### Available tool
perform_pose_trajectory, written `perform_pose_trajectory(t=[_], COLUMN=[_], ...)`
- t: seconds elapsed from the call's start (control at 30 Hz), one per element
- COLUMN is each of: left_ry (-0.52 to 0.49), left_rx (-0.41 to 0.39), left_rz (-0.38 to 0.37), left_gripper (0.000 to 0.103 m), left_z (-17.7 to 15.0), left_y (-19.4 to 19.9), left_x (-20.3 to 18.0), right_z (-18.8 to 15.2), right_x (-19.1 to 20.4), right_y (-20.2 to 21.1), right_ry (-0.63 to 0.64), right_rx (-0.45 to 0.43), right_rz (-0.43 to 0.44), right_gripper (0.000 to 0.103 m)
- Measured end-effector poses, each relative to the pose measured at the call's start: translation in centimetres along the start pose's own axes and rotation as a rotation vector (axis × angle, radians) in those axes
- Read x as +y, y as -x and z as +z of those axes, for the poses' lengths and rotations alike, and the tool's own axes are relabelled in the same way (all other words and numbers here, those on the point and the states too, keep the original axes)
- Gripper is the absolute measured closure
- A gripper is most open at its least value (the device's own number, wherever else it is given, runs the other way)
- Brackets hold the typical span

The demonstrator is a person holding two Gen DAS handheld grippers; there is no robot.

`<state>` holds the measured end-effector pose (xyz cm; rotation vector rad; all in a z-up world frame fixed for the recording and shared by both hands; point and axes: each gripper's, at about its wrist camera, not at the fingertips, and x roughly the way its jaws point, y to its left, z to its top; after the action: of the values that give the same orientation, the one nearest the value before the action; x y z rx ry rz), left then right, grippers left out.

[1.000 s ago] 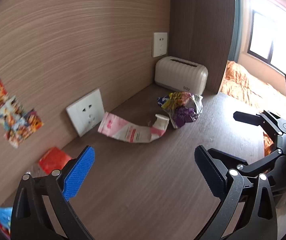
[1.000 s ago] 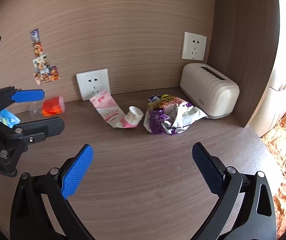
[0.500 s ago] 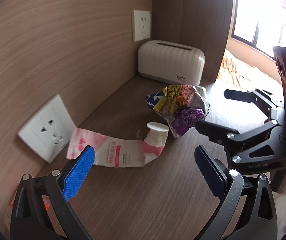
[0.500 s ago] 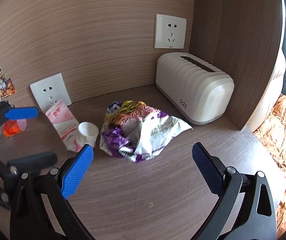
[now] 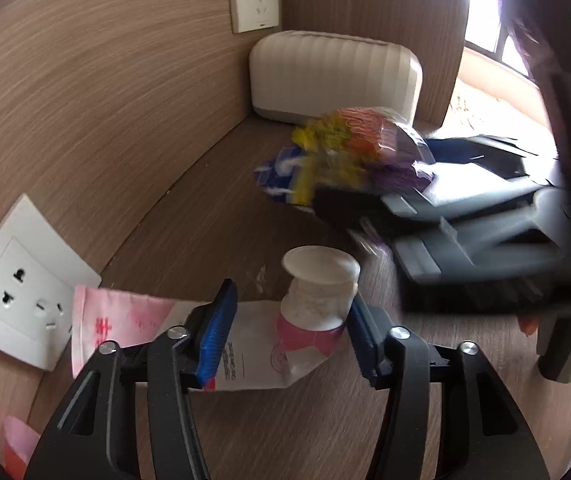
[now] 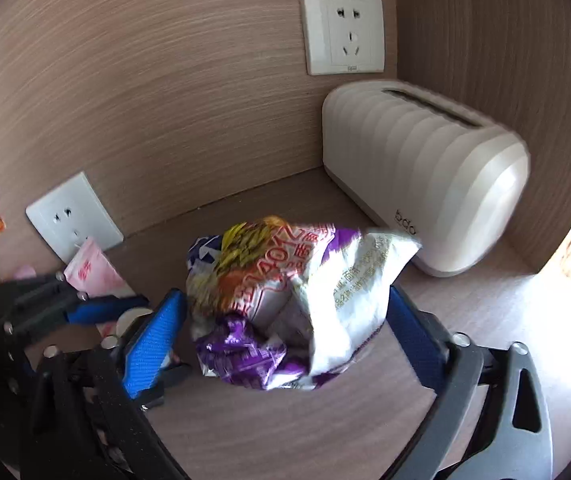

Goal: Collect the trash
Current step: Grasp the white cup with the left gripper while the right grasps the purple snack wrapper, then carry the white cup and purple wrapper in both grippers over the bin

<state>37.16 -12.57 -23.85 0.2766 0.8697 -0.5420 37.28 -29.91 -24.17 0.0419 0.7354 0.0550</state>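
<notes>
This is a room in a home, most likely a bedroom with a built-in desk nook. Wood-grain panels form the back wall (image 6: 165, 80) and a side wall (image 6: 497, 60) around a matching tabletop (image 6: 285, 420), with white wall sockets (image 6: 343, 30) set into the panelling and a cream ribbed tissue box (image 6: 425, 184) standing in the corner. Past the nook's side wall, orange patterned bedding (image 5: 485, 104) lies under a bright window (image 5: 485, 4).
</notes>
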Motion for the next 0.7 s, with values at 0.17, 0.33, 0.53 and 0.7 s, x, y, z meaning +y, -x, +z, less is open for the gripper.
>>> perform_pose_trajectory(t=[0.17, 0.33, 0.53, 0.7], left_ry=[0.01, 0.049, 0.035, 0.015], left_rx=[-0.013, -0.039, -0.098, -0.141], left_rz=[0.015, -0.005, 0.009, 0.016], left_gripper=[0.074, 0.074, 0.074, 0.074], left_z=[0.1, 0.5, 1.2, 1.2], left_y=[0.6, 3.2, 8.6, 12.6], left_x=[-0.6, -0.2, -1.6, -3.9], right_z=[0.4, 0.0, -1.1, -2.5], right_x=[-0.2, -0.3, -0.1, -0.1], right_y=[0.8, 4.3, 10.9, 16.5], right_ry=[-0.034, -0.036, -0.039, -0.043], right_rx=[-0.005, -0.052, -0.113, -0.152], right_rz=[-0.001, -0.025, -0.043, -0.056], right_gripper=[0.044, 0.044, 0.044, 0.044])
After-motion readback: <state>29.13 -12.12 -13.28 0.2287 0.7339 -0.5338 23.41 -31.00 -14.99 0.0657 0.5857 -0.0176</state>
